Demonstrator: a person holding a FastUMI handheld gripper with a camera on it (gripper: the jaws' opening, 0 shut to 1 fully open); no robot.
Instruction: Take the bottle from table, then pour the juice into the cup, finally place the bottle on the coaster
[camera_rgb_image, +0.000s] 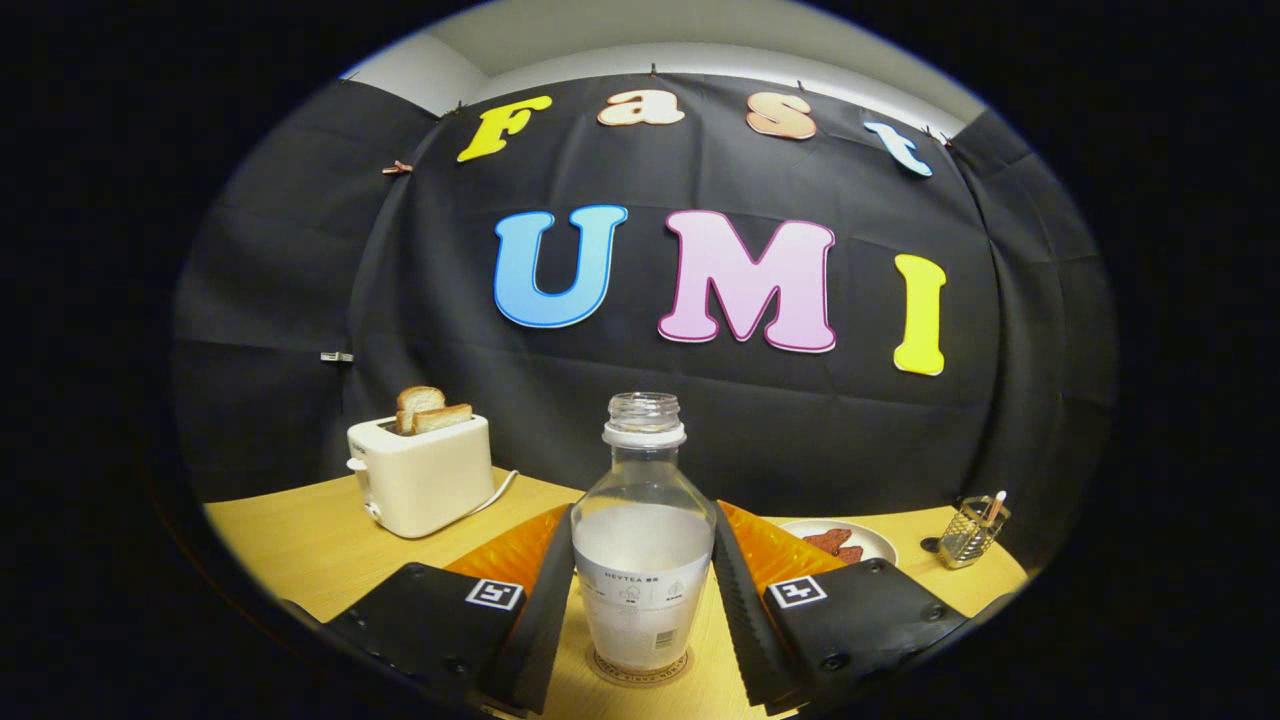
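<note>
Fingers (560, 600) of the gripper (642, 590) sit spread w/ the bottle (642, 540) between them, one on each side of its lower body; the pads look right against the bottle's sides, but can't tell if both really press on it or just flank it. Bottle is clear plastic, upright, cap off, open threaded neck up top, roughly half full of a cloudy whitish juice. Its base rests on a round coaster (640, 672), brownish w/ a printed ring of text round the rim, too small to read. Coaster lies on a light wood-grain table (300, 550), between the fingertips. White label on the bottle's lower half has a short brand line in caps, some small icons and a barcode; print too fine to make out reliably. Each finger housing carries a square black-and-white marker. Beyond the left finger, well apart, a cream toaster (425, 480) w/ two bread slices (430, 410) sticking up and a white cord trailing off its side. Just beyond the right finger, a white plate (875, 540) w/ dark reddish pieces on it; farther out on that side, a small wire holder (972, 532) w/ a thin stick in it. Behind the table, black cloth wall; pale wall and ceiling above it.
</note>
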